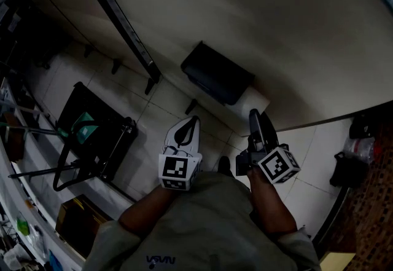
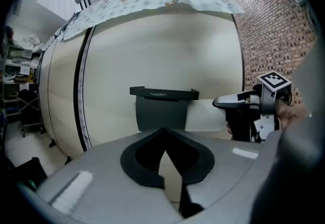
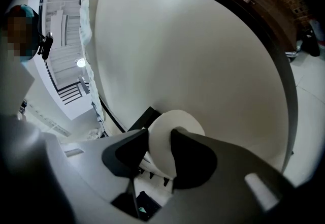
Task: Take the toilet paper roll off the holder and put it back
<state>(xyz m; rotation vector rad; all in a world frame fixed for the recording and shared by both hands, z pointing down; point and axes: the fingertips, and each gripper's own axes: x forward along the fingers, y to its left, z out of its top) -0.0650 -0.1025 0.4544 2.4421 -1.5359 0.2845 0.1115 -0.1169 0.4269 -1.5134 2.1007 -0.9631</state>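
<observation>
Head view: the curved cream wall [image 1: 295, 30] fills the upper frame, and the dark holder [image 1: 216, 73] is mounted on it near centre. The toilet paper roll [image 1: 258, 102] sticks out of the holder's right end, just right of centre. The right gripper [image 1: 253, 115] is clamped on the roll's outer end. The left gripper [image 1: 193, 121], below the holder, is closed on nothing. The roll should probably travel straight along the holder's line, kept level and squeezed only lightly so it neither jams nor crushes.
</observation>
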